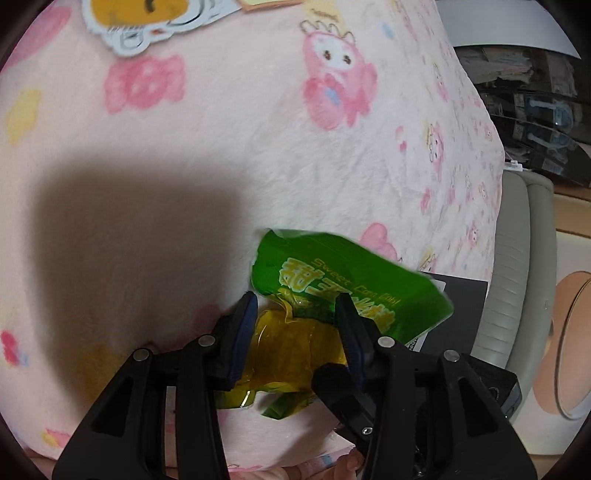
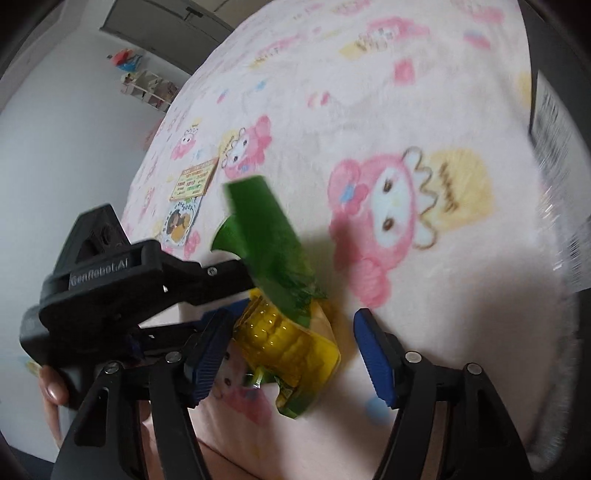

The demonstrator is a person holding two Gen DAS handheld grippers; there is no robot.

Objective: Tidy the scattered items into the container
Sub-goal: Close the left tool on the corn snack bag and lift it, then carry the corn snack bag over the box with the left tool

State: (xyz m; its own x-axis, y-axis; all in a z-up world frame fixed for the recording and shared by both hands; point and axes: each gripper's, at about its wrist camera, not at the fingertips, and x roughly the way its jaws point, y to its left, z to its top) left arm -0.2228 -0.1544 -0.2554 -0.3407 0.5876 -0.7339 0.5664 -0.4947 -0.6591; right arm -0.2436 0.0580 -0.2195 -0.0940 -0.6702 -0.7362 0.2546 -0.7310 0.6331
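Left wrist view: left claw (image 1: 297, 314) pinching corn pack (image 1: 332, 280) at yellow middle, over pink blanket (image 1: 221, 147). Right wrist view: right claw (image 2: 291, 350) spread, pads apart from pack (image 2: 288, 332) between them. Stickers (image 2: 184, 206) farther off on blanket.

Corn packet (image 1: 343, 284) lower end hidden behind left claw (image 1: 299, 314); sticker (image 1: 129, 22) cut off at top, perhaps cartoon.

Vacuum-packed sweet corn cob (image 1: 295, 343) in a glossy wrapper, green at the printed top, clear yellow over the kernels; lifted at an angle above the pink cartoon-print blanket (image 1: 229, 155), green end uppermost.
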